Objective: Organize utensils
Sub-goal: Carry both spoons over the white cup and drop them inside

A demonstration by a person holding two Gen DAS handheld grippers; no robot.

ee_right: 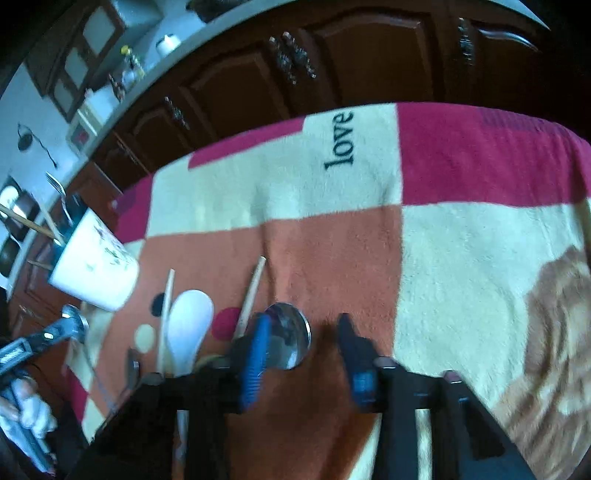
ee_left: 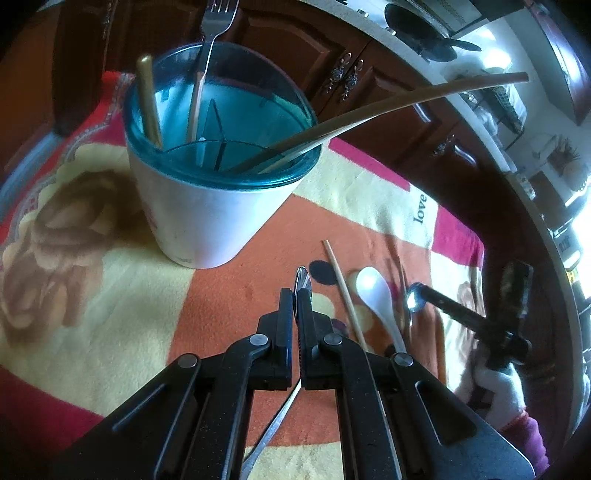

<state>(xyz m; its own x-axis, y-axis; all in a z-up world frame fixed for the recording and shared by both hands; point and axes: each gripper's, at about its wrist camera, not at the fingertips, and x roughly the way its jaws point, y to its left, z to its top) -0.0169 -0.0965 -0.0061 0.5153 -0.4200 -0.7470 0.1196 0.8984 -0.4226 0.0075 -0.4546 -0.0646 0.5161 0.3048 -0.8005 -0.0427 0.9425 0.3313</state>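
While left hand-held gripper [ee_left: 295, 295] clamps a metal spoon [ee_left: 302, 277] | right hand-held gripper [ee_right: 304, 328] apart above ladle [ee_right: 290, 334] | holder [ee_left: 207, 221] well apart

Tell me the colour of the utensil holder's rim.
Translucent teal on the utensil holder; its rim shows best in the left wrist view.

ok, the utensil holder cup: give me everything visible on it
The utensil holder is a white, slightly tapered cup with a translucent teal insert divided into compartments; it looks plastic. It stands upright on the patterned blanket, with a faint print on its side. Inside stand a fork, tines up, a gold-coloured handle and long wooden chopsticks leaning over the rim. Neither gripper touches it.
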